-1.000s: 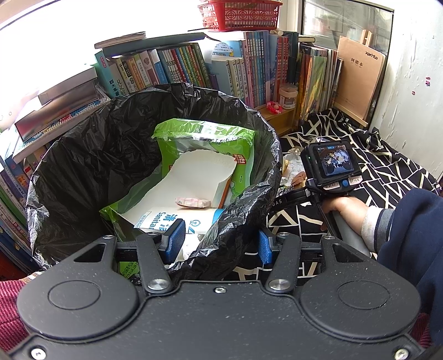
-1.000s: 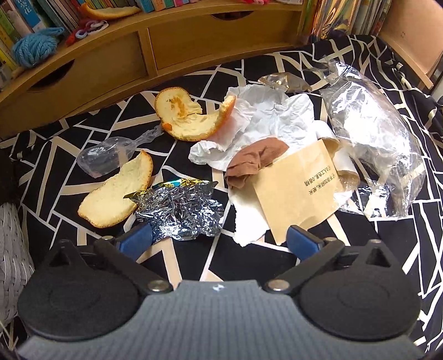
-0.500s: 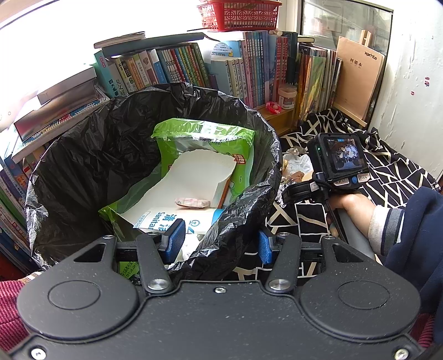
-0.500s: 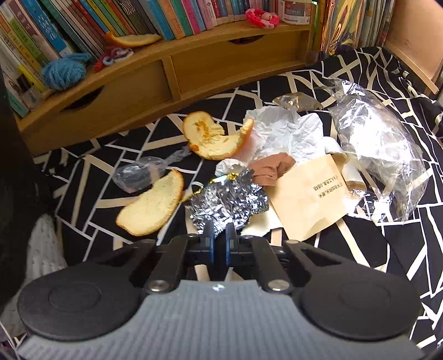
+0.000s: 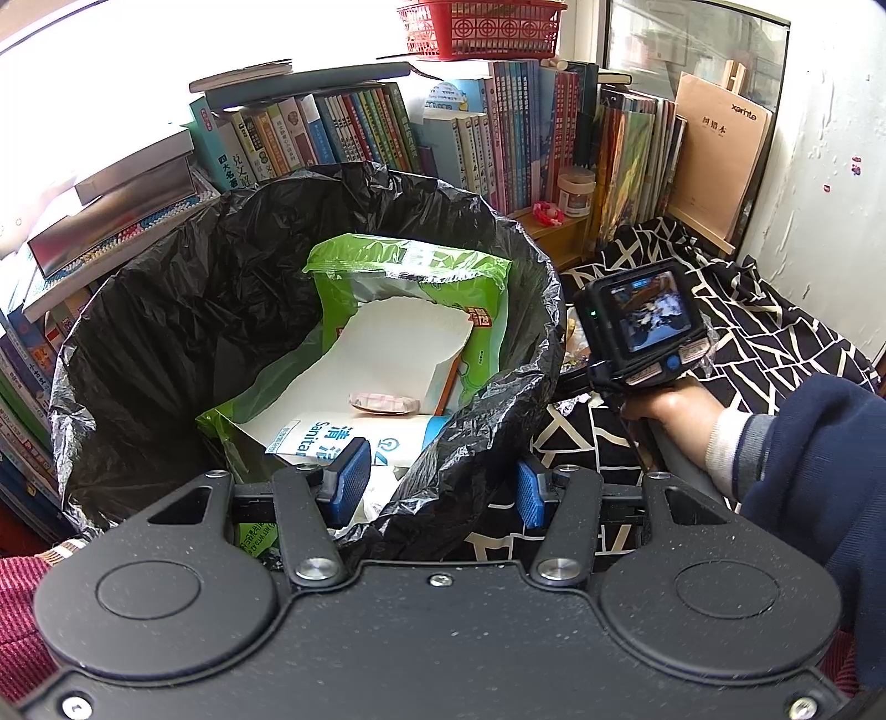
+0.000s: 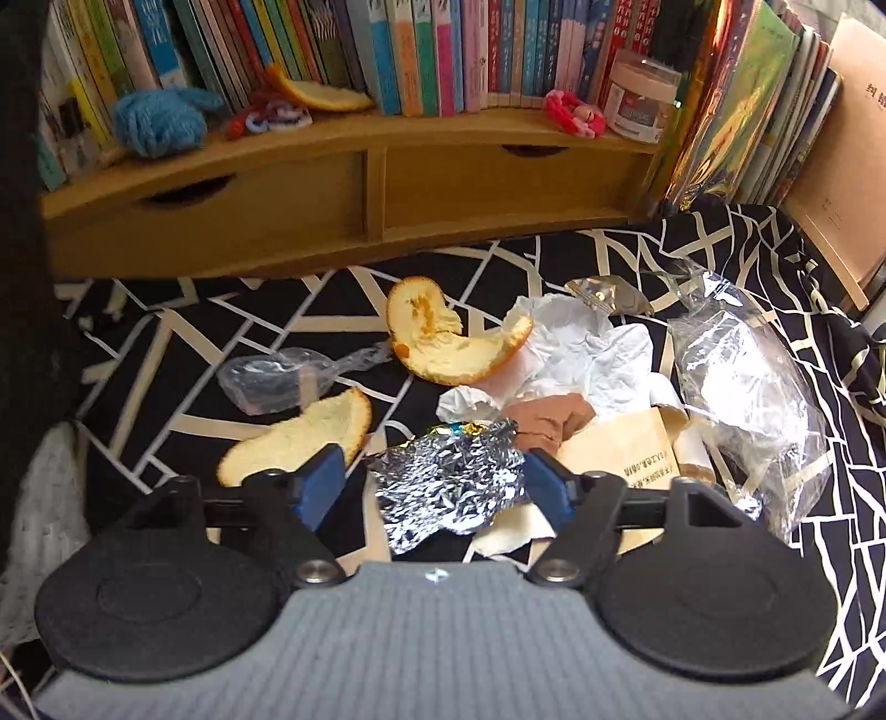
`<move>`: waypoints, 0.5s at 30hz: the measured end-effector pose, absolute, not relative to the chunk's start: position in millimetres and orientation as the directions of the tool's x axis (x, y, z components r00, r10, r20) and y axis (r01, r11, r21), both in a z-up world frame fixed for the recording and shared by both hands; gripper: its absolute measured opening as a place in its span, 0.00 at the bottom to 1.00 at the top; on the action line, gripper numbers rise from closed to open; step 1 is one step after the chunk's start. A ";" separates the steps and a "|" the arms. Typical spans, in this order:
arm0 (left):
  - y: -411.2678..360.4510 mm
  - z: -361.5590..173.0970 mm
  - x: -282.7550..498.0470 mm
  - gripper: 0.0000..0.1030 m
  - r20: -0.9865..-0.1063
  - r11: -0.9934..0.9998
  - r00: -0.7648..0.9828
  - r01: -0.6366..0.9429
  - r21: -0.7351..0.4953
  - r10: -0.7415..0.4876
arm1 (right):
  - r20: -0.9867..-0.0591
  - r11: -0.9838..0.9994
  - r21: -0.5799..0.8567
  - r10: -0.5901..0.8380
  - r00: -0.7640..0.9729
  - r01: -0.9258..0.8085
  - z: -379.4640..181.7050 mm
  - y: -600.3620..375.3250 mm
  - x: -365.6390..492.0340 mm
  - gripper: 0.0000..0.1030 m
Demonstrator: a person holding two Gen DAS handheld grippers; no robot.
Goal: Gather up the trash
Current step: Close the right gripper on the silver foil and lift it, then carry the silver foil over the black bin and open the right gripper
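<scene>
My left tongs [image 5: 437, 487] pinch the rim of the black bin liner [image 5: 487, 399], one blue pad inside the bin, the other outside, the plastic bunched between them. Inside the liner lie a green wrapper [image 5: 410, 266], a torn white paper sheet [image 5: 398, 354] and a white-and-blue tissue pack [image 5: 354, 432]. At 3 o'clock in that view a hand [image 5: 670, 404] in a navy sleeve grips my other tool, its small screen [image 5: 648, 315] lit.

My right tongs [image 6: 432, 482] stand spread, having just been opening, and a crumpled silver foil wrapper [image 6: 448, 476] sits between the pads; whether either pad touches it I cannot tell. The rest of the trash is scattered on the black-and-white patterned cloth [image 6: 166, 343]: one orange peel [image 6: 299, 437] at 10 o'clock of the foil, a second orange peel [image 6: 443, 343] at 12 o'clock, a clear plastic scrap [image 6: 271, 376] between them to the left, crumpled white paper [image 6: 581, 354] and a tan paper envelope [image 6: 626, 448] at 2 o'clock, and a clear plastic bag [image 6: 747, 387] at 3 o'clock. Behind, a wooden drawer shelf [image 6: 343, 183] carries books [image 6: 415, 50], a ball of blue yarn [image 6: 160, 119] and a third orange peel [image 6: 321, 94].
</scene>
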State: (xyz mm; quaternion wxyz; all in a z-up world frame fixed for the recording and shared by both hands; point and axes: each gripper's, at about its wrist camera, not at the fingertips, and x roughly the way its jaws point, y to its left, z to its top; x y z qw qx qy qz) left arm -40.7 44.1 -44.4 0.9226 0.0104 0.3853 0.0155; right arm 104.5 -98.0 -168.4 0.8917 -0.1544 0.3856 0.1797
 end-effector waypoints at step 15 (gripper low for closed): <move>45.0 -44.2 -39.8 0.49 -0.711 0.999 0.702 -0.019 0.030 0.035 | -0.789 0.905 0.029 0.281 0.546 -0.424 -159.8 -115.2 103.7 0.13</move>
